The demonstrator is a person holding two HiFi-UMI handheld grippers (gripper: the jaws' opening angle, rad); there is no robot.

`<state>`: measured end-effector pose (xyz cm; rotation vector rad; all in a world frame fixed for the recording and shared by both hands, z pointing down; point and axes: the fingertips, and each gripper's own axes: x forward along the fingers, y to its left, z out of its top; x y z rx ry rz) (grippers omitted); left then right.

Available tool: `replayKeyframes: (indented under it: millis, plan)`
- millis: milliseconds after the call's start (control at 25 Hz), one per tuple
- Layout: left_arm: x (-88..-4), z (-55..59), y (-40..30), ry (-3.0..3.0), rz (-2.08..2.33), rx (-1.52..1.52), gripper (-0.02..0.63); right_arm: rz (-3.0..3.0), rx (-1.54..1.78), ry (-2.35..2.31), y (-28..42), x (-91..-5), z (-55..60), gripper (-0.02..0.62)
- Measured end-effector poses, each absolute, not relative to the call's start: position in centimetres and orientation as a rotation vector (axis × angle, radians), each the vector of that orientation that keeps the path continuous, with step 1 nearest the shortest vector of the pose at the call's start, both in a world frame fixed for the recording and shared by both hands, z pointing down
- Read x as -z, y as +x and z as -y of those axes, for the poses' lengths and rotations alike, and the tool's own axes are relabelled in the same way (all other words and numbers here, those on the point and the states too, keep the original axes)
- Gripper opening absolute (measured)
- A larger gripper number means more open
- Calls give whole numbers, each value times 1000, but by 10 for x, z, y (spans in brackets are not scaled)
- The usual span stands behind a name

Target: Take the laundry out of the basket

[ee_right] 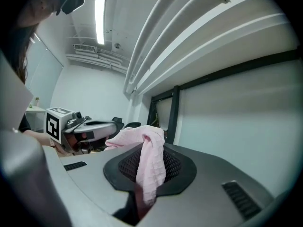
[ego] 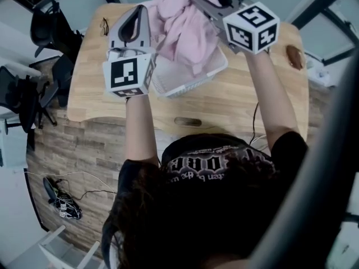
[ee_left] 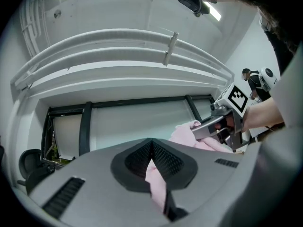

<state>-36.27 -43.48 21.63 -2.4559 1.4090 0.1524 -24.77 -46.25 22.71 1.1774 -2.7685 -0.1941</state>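
A person in a black T-shirt (ego: 224, 172) bends over a wooden table (ego: 241, 100) and holds pink laundry (ego: 182, 21) above a white basket (ego: 185, 80) with two hand-held tools. The left claw (ego: 140, 15), over the basket's left edge, is clamped on a fold of the cloth. The right claw (ego: 201, 1), over the basket's far side, is likewise closed on another fold, which drapes over its pads. Gripping the bundle at two separate places probably keeps it gathered so that it clears the basket's rim without trailing. White lettering on the T-shirt appears upside down and cannot be read in full. The marker cube (ego: 128, 74) on the left claw carries only black-and-white square patterns, as does its twin on the right.
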Motion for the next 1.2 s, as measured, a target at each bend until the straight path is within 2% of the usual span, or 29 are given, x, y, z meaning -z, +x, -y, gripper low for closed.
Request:
replayKeyframes:
  millis: [680, 1200]
  plan:
    - [-196, 432, -230, -2596, -1099, -278, 2, 2684, 252, 1564, -93, -161, 419, 58]
    - [-206, 404, -125, -2711, -871, -282, 2, 2494, 229, 1806, 21, -169, 372, 58]
